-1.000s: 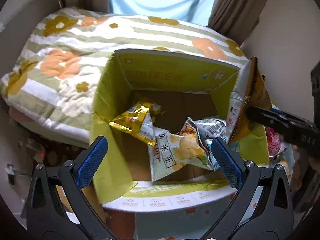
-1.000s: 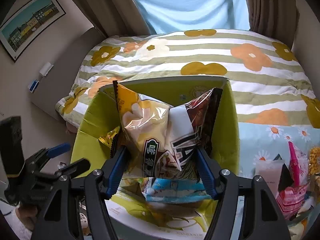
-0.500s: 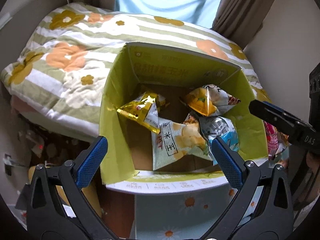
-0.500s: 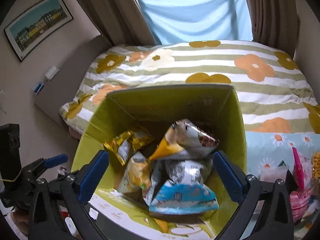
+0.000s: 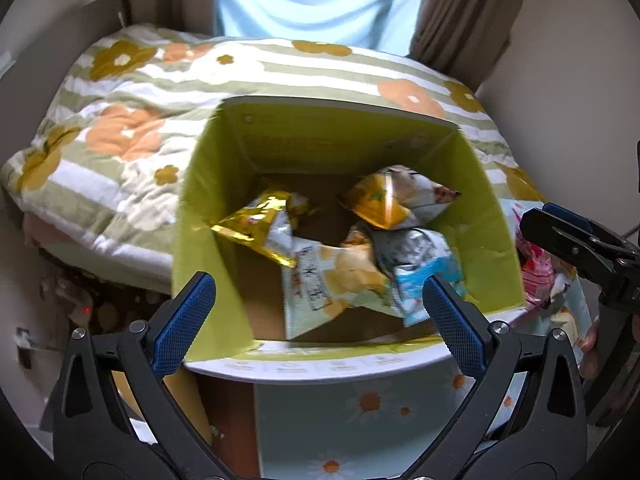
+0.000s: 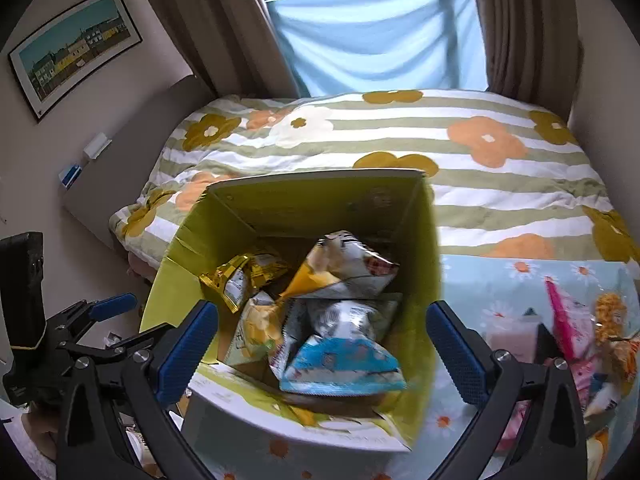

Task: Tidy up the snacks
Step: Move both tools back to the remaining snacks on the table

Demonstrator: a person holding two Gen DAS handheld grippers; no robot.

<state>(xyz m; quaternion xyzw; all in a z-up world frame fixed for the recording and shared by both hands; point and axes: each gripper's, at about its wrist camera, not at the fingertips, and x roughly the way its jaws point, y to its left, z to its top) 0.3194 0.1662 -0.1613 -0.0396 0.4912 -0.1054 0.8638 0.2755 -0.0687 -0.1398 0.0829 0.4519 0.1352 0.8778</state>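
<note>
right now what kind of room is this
Most likely a bedroom in a home. A bed with a flower-patterned quilt fills the middle, brown curtains flank a window behind it, and a framed picture hangs on the wall. A green cardboard box of snack bags stands in front.

Yellow-green box [image 6: 416, 240]; gold bag [image 6: 236, 280]; blue-and-silver bag [image 6: 344, 360]; green-striped quilt [image 6: 460, 148] with orange flowers.
</note>
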